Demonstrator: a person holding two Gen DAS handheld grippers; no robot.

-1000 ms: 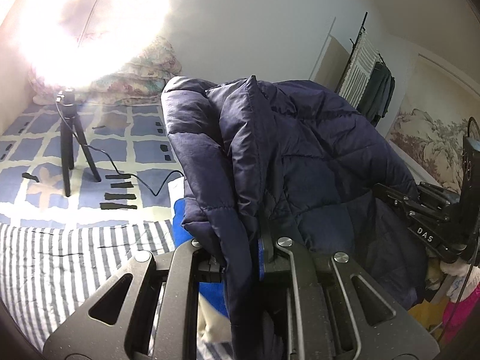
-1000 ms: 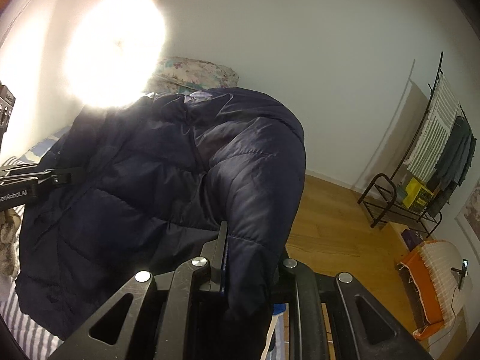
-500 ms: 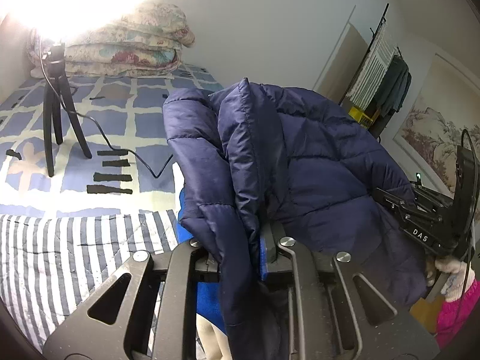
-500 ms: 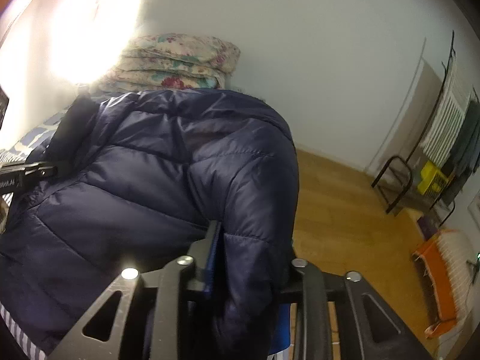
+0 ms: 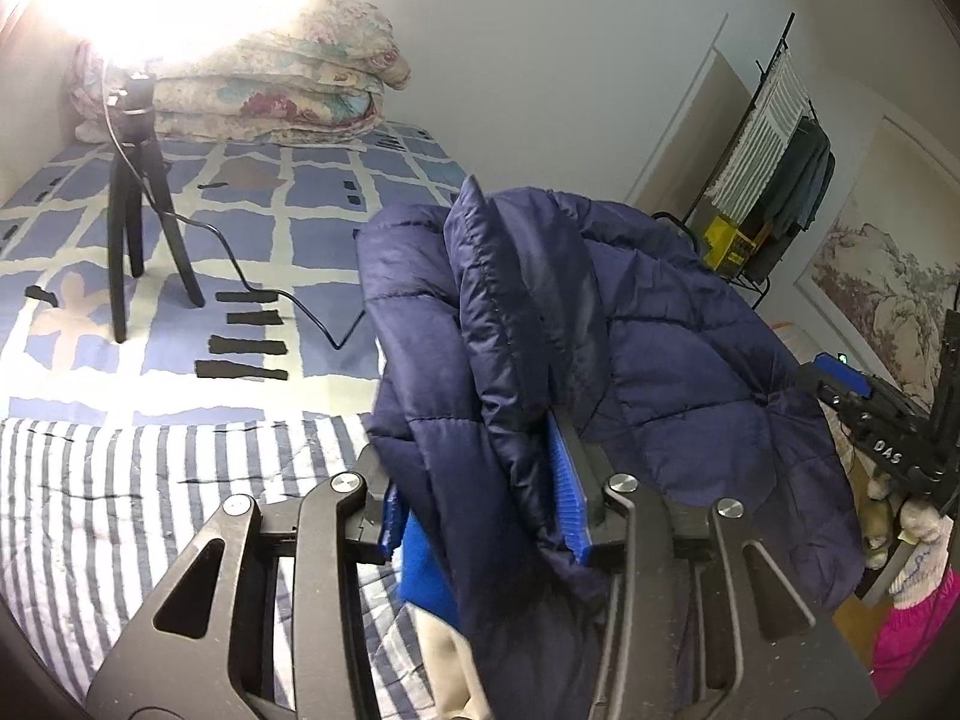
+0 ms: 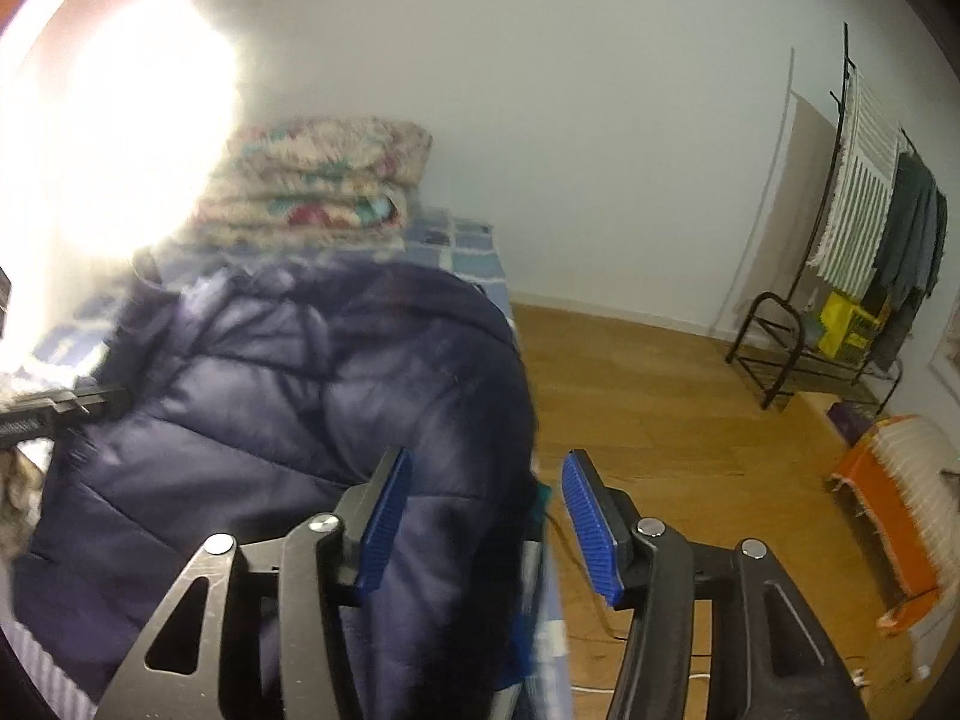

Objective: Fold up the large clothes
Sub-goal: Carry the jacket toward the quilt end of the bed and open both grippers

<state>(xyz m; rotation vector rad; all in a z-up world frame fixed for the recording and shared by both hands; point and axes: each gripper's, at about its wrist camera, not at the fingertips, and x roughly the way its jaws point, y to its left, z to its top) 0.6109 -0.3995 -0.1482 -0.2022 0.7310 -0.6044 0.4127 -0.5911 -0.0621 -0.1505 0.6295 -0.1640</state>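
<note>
The navy quilted puffer jacket hangs bunched above the bed, its bulk draped between the two tools. The left tool has its blue ribbed pads spread apart, with a thick fold of the jacket lying between them; the pads seem no longer to press it, though the padding hides the left one. The right tool is plainly open, its pads well apart, and the jacket's edge rests against the left pad only, slumping toward the mattress. The step in hand looks like the release that lays the jacket down, so it pays to let both sides go together and low over the striped sheet, so that the slippery shell settles flat instead of sliding off the bed's edge toward the wooden floor. Draw the tools back along their own line, lest a pad snag a stitched seam and drag the fold open. The jacket is puffy, with a smooth, faintly glossy shell stitched into broad channels; it will spring back and resist a sharp crease. Under it shows a bright blue cloth. A black tripod stands farther up the bed on the blue patchwork cover, with folded floral quilts behind it.
</note>
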